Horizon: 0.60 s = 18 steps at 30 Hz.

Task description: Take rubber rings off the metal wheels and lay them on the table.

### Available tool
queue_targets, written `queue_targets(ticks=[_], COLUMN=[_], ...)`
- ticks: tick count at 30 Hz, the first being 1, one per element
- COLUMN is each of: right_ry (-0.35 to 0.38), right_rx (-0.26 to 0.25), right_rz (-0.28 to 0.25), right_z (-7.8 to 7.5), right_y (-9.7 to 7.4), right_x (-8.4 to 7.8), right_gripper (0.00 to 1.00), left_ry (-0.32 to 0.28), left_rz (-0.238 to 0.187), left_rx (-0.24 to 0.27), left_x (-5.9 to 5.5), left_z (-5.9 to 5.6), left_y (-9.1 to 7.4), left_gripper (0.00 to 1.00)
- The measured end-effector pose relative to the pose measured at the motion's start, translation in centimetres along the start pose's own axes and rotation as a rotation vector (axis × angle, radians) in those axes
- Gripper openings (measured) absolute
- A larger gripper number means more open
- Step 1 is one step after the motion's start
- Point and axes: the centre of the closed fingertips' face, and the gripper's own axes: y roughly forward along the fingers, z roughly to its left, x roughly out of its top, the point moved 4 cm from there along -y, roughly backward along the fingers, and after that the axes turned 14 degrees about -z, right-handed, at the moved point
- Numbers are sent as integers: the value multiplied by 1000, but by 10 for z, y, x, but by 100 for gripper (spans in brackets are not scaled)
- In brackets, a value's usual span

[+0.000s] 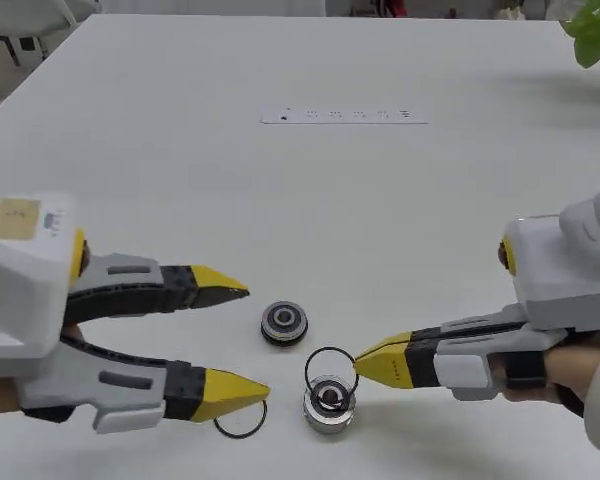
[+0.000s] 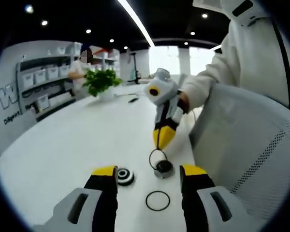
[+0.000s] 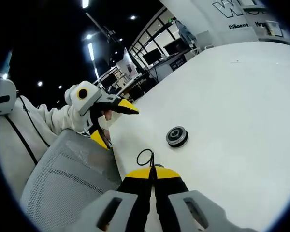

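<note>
- Right gripper [image 1: 362, 368] jaws were shut on rubber ring [image 1: 308, 370], partly off wheel [image 1: 329, 404]
- Left gripper [image 1: 256, 340] jaws stood wide, empty
- Risk: unheld wheel could lift with ring

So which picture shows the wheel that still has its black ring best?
The head view: the wheel sits clear, seen from above. The left gripper view shows it small beside the left claw's tip, and the right gripper view shows it small and side-on.
</note>
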Motion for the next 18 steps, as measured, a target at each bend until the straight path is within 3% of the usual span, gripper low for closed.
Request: queue_targets(ticks=[4, 8, 18], right_ry=[-15, -53, -81], right_rx=[2, 5, 46], right_rz=[2, 9, 4], right_z=[2, 4, 17], right_y=[-2, -2, 11], right_x=[5, 11, 26], right_gripper=[0, 0, 0], left_ry=[-14, -25, -60], left_rz=[-14, -16, 33], left_rx=[45, 70, 169], left_x=[5, 8, -12], left_z=[4, 3, 0], left_y=[-17, -33, -67], left_gripper=[61, 75, 96])
